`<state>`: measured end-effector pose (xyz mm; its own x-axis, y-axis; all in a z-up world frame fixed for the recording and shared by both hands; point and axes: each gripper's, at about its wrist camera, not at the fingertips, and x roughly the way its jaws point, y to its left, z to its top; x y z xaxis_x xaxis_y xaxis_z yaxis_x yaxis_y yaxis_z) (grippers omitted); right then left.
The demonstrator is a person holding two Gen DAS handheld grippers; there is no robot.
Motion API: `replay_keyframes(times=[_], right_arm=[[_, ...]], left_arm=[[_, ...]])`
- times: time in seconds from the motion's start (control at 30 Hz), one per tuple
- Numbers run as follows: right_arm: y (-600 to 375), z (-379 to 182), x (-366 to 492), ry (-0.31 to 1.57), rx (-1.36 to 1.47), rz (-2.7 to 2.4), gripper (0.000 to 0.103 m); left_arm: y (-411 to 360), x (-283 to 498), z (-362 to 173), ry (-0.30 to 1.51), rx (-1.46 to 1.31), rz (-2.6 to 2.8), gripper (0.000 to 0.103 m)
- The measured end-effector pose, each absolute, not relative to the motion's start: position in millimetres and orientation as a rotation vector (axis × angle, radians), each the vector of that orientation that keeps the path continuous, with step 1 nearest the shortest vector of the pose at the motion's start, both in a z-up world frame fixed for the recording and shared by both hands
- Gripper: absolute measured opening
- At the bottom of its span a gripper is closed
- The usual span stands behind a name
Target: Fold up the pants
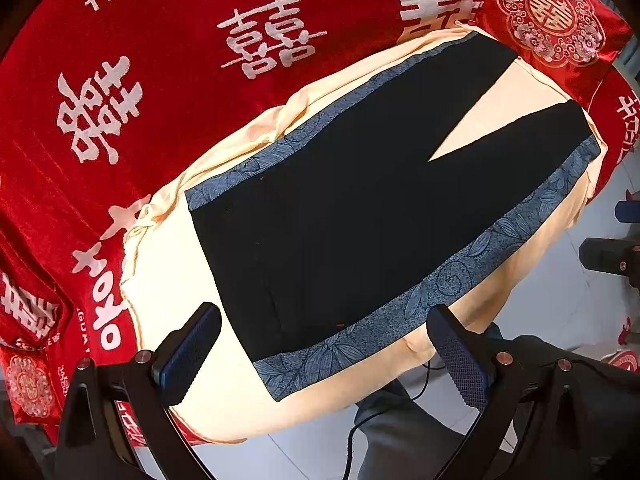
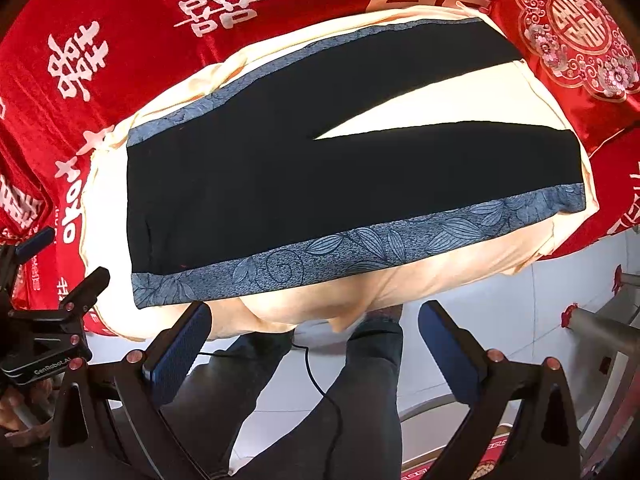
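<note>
Black pants (image 1: 360, 200) (image 2: 280, 184) with blue-grey leaf-patterned side stripes (image 2: 360, 244) lie spread flat on a cream cloth (image 1: 224, 368) (image 2: 440, 92), waist to the left, legs parted in a V toward the right. My left gripper (image 1: 324, 320) hovers open over the near waist corner, nothing between its fingers. My right gripper (image 2: 316, 316) is open too, held off the bed's near edge just below the near stripe. The left gripper (image 2: 64, 276) also shows at the left edge of the right wrist view.
A red blanket with white characters (image 1: 160, 60) (image 2: 120, 40) covers the bed. A red embroidered cushion (image 1: 556, 12) (image 2: 576, 32) sits by the leg ends. A person's trouser legs (image 2: 360, 392) and a black cable (image 2: 316, 380) are on the white tiled floor (image 1: 560, 300).
</note>
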<state>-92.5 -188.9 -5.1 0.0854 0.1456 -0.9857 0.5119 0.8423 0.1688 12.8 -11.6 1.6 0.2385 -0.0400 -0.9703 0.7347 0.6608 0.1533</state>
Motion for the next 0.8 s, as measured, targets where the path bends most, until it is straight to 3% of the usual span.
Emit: replay_keyframes(times=[0.8], right_arm=[[-193.1, -7.5, -90.4, 1.489, 0.562, -0.302, 0.103]], left_arm=[[-12.0, 15.5, 0.2, 1.228, 0.698, -0.587, 0.103]])
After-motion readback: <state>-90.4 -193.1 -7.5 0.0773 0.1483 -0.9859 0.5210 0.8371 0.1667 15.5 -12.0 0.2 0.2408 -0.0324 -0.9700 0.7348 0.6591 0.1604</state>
